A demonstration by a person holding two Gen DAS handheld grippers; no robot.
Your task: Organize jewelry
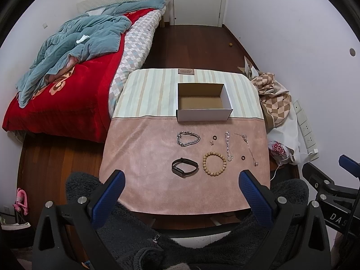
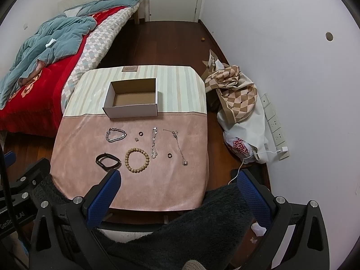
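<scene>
Left wrist view: cardboard box (image 1: 203, 101), seemingly empty, behind jewelry.

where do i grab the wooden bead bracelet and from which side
Grip the near arc of the wooden bead bracelet, coming straight down from above with one finger inside the ring and one outside. It lies flat on the pink cloth as an open round loop, so the bead strand is the only raised part. The near side is likely safest, away from the silver chain close on its right.

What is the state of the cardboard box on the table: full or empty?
Empty. The cardboard box is open-topped, and both views show only its bare brown floor; all the jewelry lies outside it.
</scene>
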